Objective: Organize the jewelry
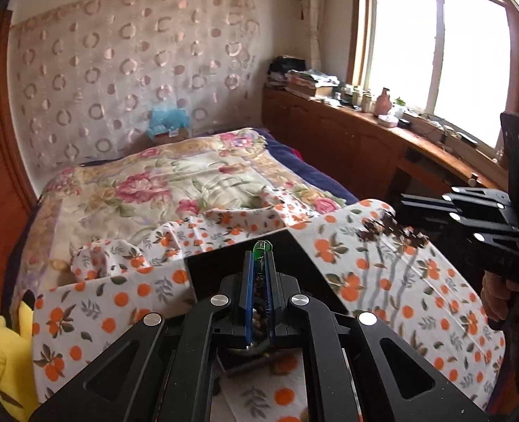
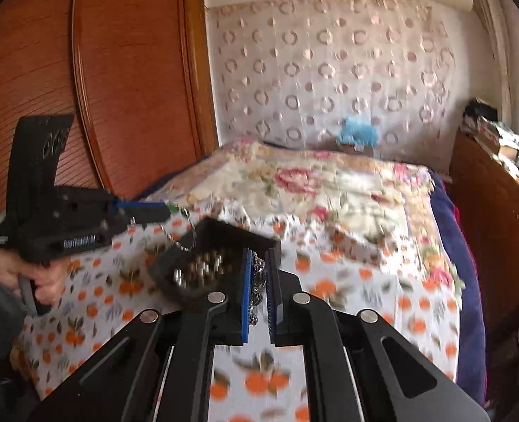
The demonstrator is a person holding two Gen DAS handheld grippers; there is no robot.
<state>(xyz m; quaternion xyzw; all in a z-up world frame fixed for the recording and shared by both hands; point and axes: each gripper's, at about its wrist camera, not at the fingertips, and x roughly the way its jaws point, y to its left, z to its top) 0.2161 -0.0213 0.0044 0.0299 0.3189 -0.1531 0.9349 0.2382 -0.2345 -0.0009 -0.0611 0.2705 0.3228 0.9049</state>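
a green-beaded chain (image 1: 262, 248) sits pinched in the nearly closed left gripper (image 1: 259, 274), above the black tray (image 2: 224, 239) on the orange-print cloth (image 1: 400, 281). the right gripper (image 2: 261, 281), jaws narrow, grips a silver chain (image 2: 258, 281) beside the tray.

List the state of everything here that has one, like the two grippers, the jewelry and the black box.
left gripper: jaws nearly shut on a green-beaded piece
green-beaded piece: pinched, bead poking past the fingertips
right gripper: jaws narrowly apart, clamping a silvery chain
silvery chain: held between the pads, blurred
black box: open, small metallic pieces inside, resting on the orange-print cloth
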